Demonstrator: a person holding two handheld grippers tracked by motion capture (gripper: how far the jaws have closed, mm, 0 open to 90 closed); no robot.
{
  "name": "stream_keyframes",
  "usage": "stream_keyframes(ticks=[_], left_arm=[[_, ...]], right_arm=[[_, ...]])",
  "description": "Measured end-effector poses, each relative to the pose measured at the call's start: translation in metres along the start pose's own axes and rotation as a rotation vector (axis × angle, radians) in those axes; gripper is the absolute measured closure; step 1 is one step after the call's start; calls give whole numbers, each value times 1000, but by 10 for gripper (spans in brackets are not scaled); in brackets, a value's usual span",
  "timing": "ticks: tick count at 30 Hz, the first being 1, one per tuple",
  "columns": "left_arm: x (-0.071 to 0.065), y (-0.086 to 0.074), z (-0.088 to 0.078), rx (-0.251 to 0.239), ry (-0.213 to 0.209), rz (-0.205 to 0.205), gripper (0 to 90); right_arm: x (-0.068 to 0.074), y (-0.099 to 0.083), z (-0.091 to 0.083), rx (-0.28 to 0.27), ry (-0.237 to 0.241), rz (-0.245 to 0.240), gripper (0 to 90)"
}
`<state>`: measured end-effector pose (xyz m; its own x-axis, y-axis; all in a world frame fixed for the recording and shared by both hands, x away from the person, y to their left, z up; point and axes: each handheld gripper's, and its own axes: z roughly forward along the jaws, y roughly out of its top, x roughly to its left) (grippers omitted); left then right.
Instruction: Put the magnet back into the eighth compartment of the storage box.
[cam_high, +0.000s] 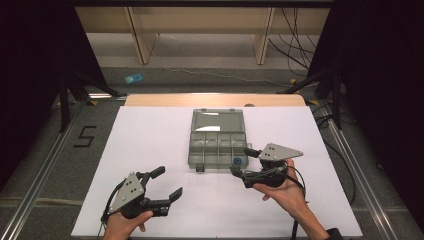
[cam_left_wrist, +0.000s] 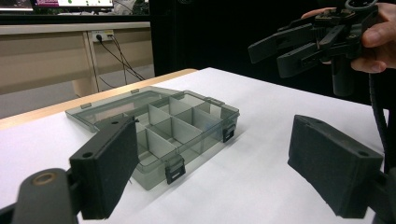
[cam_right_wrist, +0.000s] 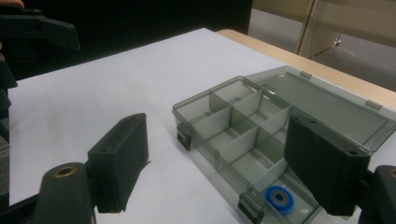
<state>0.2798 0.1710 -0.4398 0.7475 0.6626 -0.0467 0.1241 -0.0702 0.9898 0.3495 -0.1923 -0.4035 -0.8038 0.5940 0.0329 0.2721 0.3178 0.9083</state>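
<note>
Here, blue ring (cam_right_wrist: 280, 199): it lies flat in the near right corner compartment of the organizer box (cam_high: 217, 142), just beside the right gripper (cam_high: 241, 161).
Handling: it looks small, light and stiff; probably it must be pinched across its outer edge, from above.
Box: thin clear plastic, lid open flat behind, in the middle of the white table (cam_high: 150, 145).
Right gripper: released, holding nothing, beside the box corner.
Left gripper (cam_high: 167, 184): released, holding nothing, well apart.
Views: the right gripper view shows the ring's dark centre; the left gripper view shows the front latches (cam_left_wrist: 174, 170).

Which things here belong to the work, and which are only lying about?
Belonging: grey transparent plastic compartment box, open; blue round ring in its corner compartment; right claw; left claw.
Lying about: blue flat item on the floor; cables.
</note>
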Motion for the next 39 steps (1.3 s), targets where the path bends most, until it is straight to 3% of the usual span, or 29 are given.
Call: stream_keyframes(ticks=[6, 12, 13, 23, 27, 29, 39], left_arm=[[0, 0, 0, 0, 0, 0, 159], [0, 0, 0, 0, 0, 3, 159], [1, 0, 0, 0, 0, 5, 159], [1, 0, 0, 0, 1, 5, 159], [1, 0, 0, 0, 1, 2, 159], [1, 0, 0, 0, 1, 6, 159], [1, 0, 0, 0, 2, 5, 159]], right_arm=[[1, -3, -3, -11, 9, 6, 220], [2, -8, -6, -25, -9, 1, 213], [3, -10, -6, -51, -7, 3, 213], [6, -19, -15, -61, -20, 6, 201], [9, -24, -19, -66, -21, 32, 192], [10, -26, -20, -93, -28, 27, 186], [15, -31, -25, -106, -32, 47, 166]])
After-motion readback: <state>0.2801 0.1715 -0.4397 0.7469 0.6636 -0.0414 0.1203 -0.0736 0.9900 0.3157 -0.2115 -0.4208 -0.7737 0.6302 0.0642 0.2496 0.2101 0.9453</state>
